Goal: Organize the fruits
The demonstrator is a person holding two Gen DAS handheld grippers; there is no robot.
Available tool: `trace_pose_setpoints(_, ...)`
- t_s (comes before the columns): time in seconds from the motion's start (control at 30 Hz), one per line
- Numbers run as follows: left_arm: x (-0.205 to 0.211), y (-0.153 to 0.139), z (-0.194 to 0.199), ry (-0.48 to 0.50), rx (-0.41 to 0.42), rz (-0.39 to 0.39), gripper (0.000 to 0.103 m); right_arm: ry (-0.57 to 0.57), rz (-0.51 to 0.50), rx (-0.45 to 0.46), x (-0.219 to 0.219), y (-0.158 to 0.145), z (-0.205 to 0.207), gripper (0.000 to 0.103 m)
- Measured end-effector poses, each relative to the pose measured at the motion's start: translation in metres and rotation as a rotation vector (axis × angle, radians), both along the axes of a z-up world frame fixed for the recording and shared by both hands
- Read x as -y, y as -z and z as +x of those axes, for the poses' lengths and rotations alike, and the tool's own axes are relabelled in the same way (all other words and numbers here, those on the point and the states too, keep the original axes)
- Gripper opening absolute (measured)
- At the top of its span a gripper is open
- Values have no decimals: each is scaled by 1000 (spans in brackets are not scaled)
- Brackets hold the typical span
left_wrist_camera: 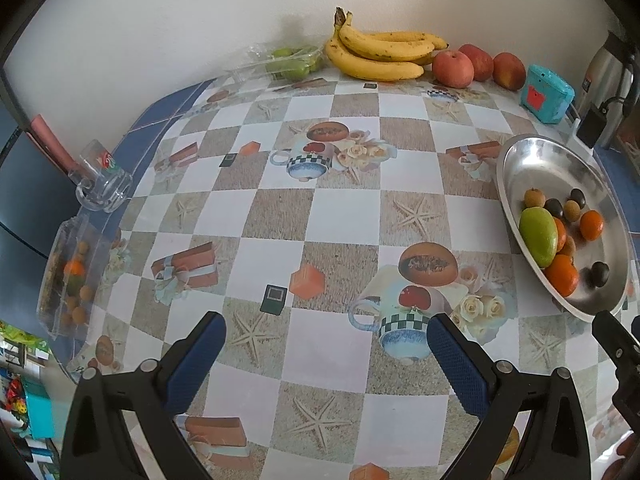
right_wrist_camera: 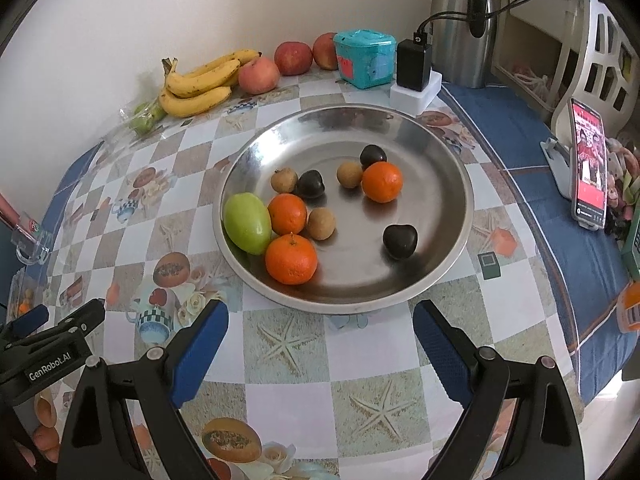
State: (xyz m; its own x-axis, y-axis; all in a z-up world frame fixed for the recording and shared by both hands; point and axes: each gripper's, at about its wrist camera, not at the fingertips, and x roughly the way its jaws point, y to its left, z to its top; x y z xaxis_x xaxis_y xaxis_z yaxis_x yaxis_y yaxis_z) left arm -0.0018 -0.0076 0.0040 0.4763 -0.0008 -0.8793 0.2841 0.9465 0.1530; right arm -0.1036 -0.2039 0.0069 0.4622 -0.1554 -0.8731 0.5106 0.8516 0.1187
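A steel plate [right_wrist_camera: 436, 184] [left_wrist_camera: 532, 160] holds a green mango [right_wrist_camera: 246, 223] [left_wrist_camera: 538, 236], three oranges [right_wrist_camera: 291, 259], several brown longans [right_wrist_camera: 321, 223] and three dark round fruits [right_wrist_camera: 400, 241]. My right gripper [right_wrist_camera: 320, 316] hovers open just in front of the plate's near rim, nothing between its fingers. My left gripper [left_wrist_camera: 326, 328] is open over the patterned tablecloth, with the plate to its right. A banana bunch [left_wrist_camera: 380, 54] [right_wrist_camera: 198, 84] and three apples [left_wrist_camera: 452, 68] [right_wrist_camera: 259, 75] lie by the back wall.
A clear box of green fruit [left_wrist_camera: 294, 62] sits left of the bananas. A glass mug [left_wrist_camera: 102, 178] and a clear tray of small fruit [left_wrist_camera: 72, 276] stand at the table's left edge. A teal box [right_wrist_camera: 362, 58], charger [right_wrist_camera: 414, 66], thermos [right_wrist_camera: 464, 20] and phone [right_wrist_camera: 588, 164] are at the right.
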Motion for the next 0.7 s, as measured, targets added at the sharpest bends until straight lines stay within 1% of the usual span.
trace_pose_setpoints(0.7,-2,-1,1,-15,2,-9,102,-10,-9,1,-1,-1,2,94)
